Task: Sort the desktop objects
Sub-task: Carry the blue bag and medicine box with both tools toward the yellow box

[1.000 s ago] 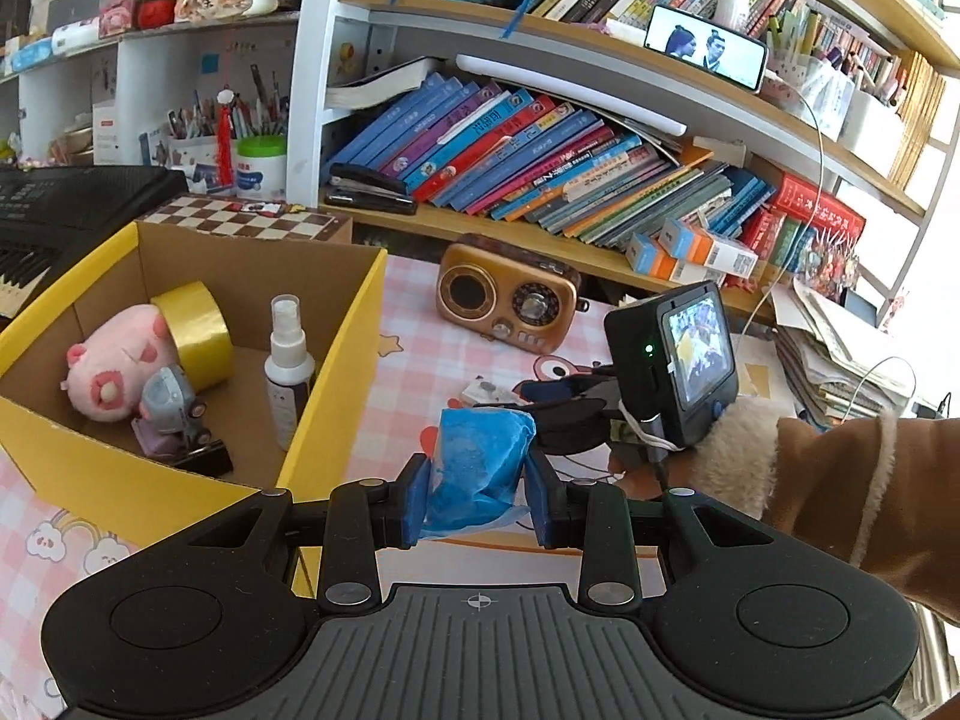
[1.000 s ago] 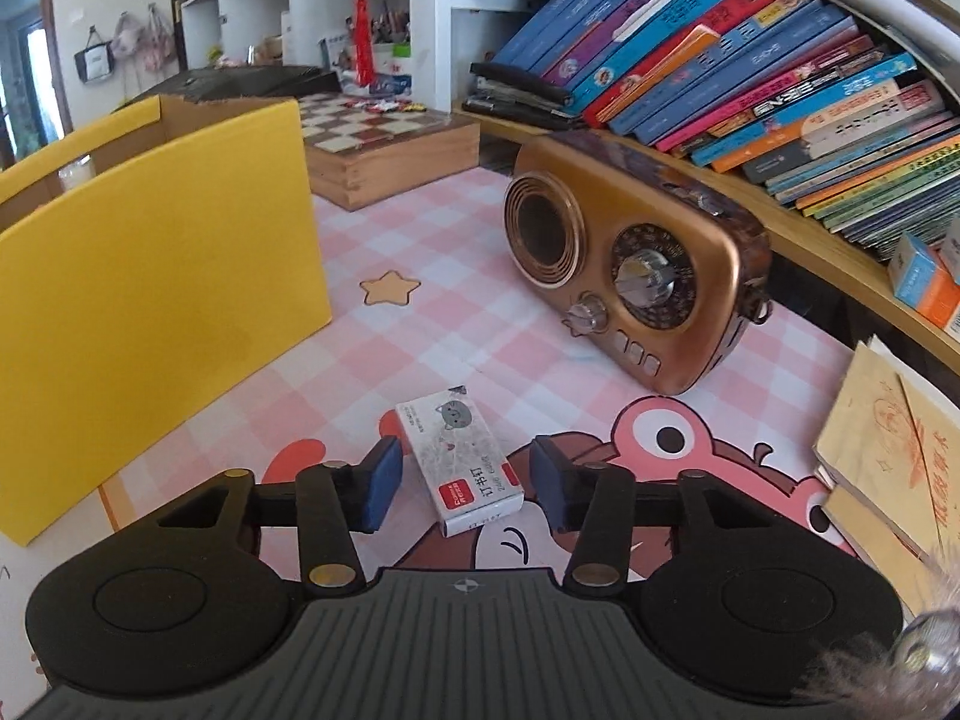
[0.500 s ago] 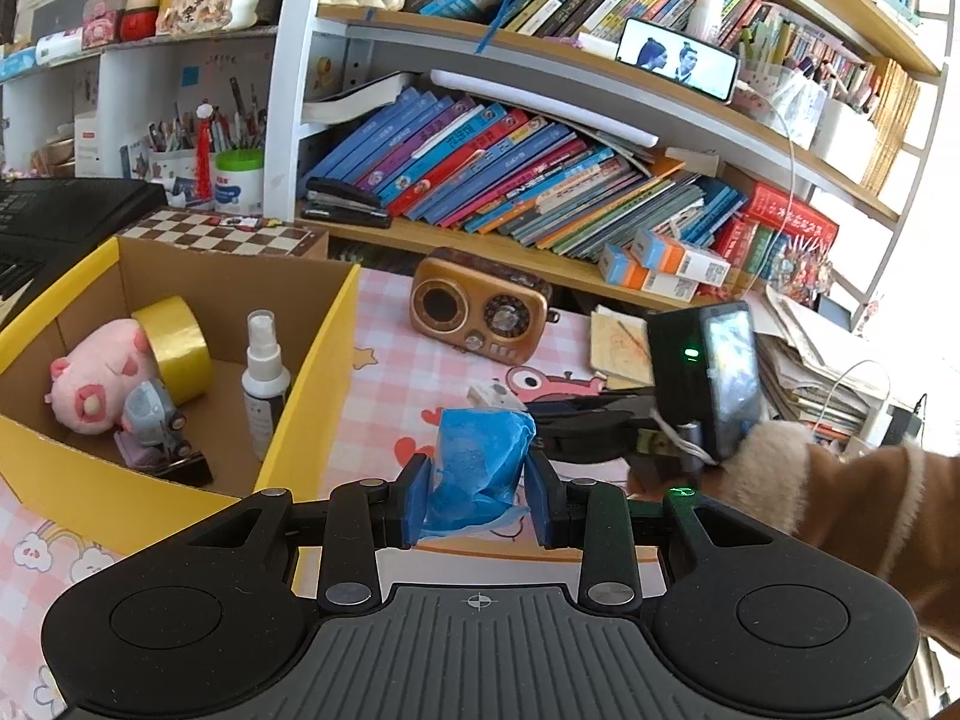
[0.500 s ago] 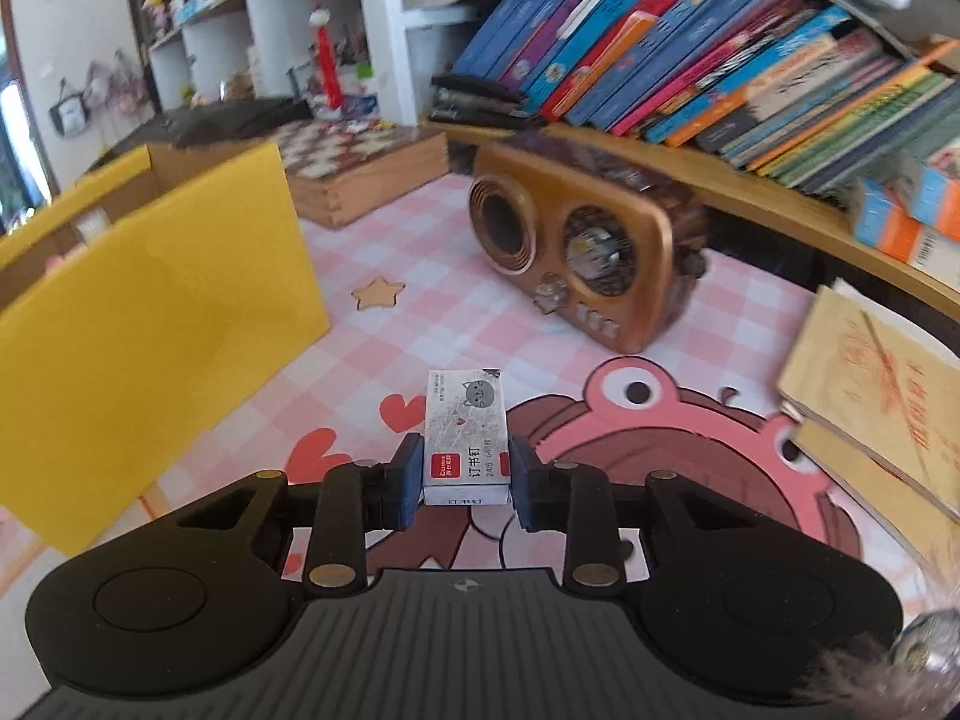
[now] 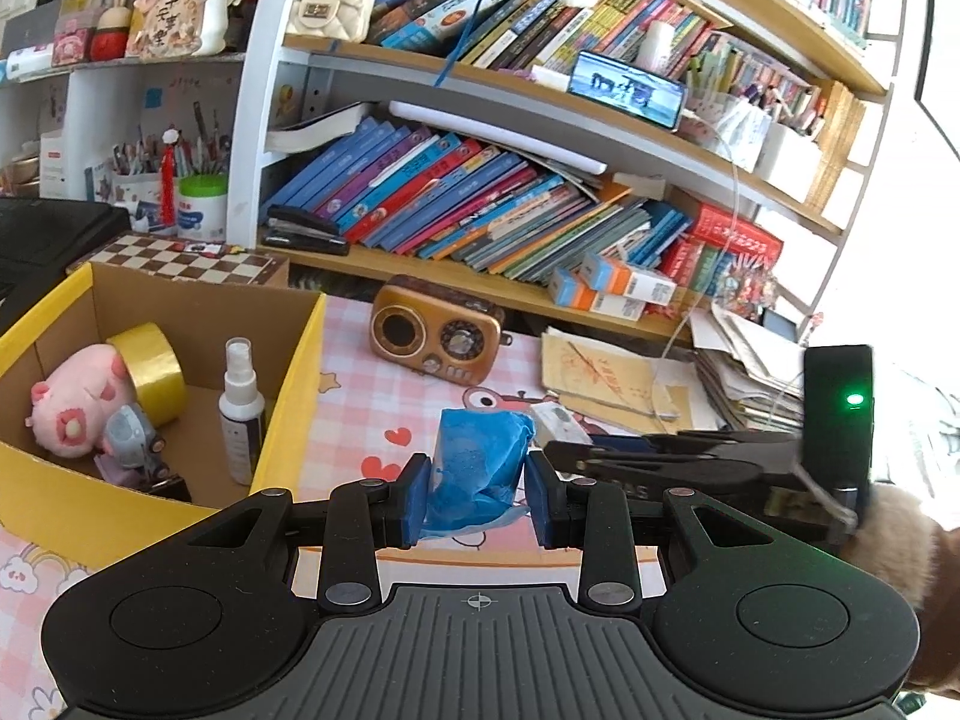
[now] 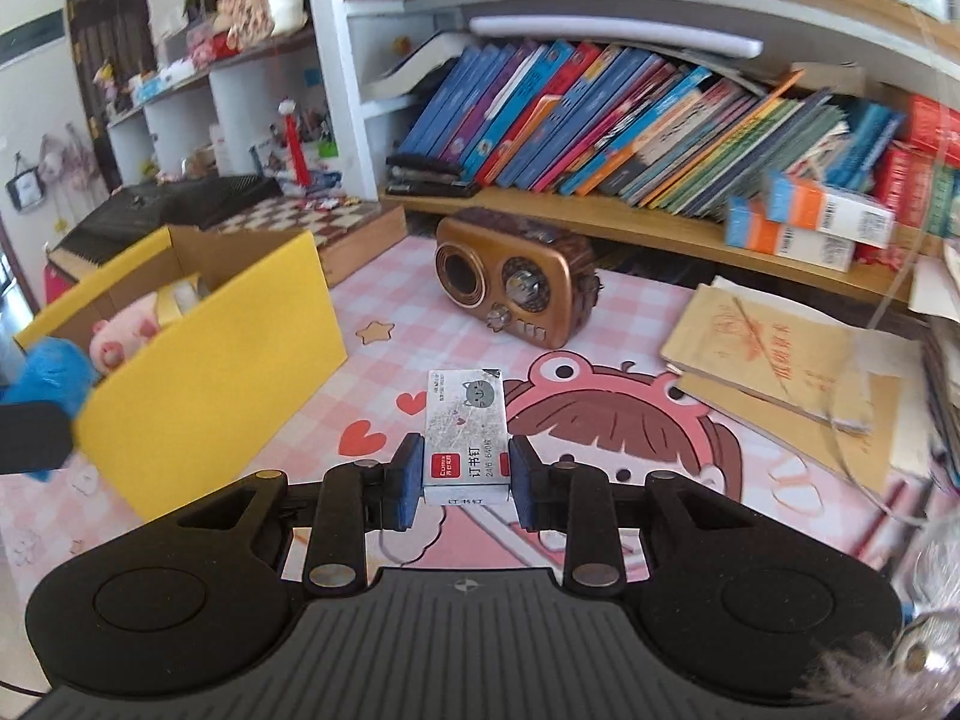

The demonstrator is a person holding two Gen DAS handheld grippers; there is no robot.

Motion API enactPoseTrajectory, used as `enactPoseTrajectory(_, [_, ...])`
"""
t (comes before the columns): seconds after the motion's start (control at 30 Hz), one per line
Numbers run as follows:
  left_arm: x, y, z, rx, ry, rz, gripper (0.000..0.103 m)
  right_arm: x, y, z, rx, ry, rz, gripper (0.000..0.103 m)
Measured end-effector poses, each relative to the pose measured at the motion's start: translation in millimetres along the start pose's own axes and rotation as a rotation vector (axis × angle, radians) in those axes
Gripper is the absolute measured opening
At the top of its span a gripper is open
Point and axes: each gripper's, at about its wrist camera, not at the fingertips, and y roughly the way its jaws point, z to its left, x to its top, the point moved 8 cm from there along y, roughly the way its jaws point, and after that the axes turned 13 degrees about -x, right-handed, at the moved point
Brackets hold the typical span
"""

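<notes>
Surface [image 6: 384, 276]: pink checked cloth with hearts, a star and a cartoon girl print. Bookshelf [image 5: 480, 264] along the back edge, crammed with leaning books; a phone [image 5: 627, 90] stands lit on the upper shelf. Chessboard box [image 5: 192, 255] at the back left corner, keyboard beyond it.

Yellow cardboard box [image 5: 288, 408] at left, open top, near wall facing the open cloth. Inside: pink plush pig [image 5: 72, 408], yellow tape roll [image 5: 150, 372], spray bottle [image 5: 240, 402] upright, a small grey toy [image 5: 129, 435].

Brown retro radio [image 6: 510, 285] stands mid-back, well apart from the box. Stack of tan notebooks [image 6: 780, 354] at right, loose papers past it. Open cloth lies between box wall, radio and notebooks.

Left gripper [image 5: 477, 498]: closed on a crumpled blue wad [image 5: 480, 468], held above the cloth just right of the box's near corner.

Right gripper [image 6: 462, 486]: clamped on a white staples box [image 6: 465, 438] with a grey cat print and red label, its far end sticking out past the fingertips, lifted clear of the cloth over the cartoon print. In the left view the right gripper shows side-on just beside the wad, a furry cuff [image 5: 894, 546] behind it.
</notes>
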Motion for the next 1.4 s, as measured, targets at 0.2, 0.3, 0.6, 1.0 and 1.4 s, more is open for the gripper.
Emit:
enactPoseTrajectory(0.2, [-9, -20, 10, -0.021, 0.027, 0.013, 0.032, -15, -44, 11, -0.046, 0.071, -0.011, 0.028])
enactPoseTrajectory(0.3, [-15, -36, 21, -0.024, 0.023, 0.014, 0.032, -26, -65, 21, -0.079, 0.097, -0.016, 0.028])
enactPoseTrajectory(0.6, [-38, -85, 55, -0.016, 0.003, 0.029, 0.032, -57, -111, 66, -0.122, 0.172, 0.006, 0.028])
enactPoseTrajectory(1.0, [-68, -128, 85, -0.064, -0.003, 0.076, 0.032, -90, -142, 135, -0.145, 0.187, 0.032, 0.028])
enactPoseTrajectory(1.4, [-88, -172, 111, -0.051, -0.014, 0.083, 0.032, -113, -153, 201, -0.099, 0.143, 0.078, 0.028])
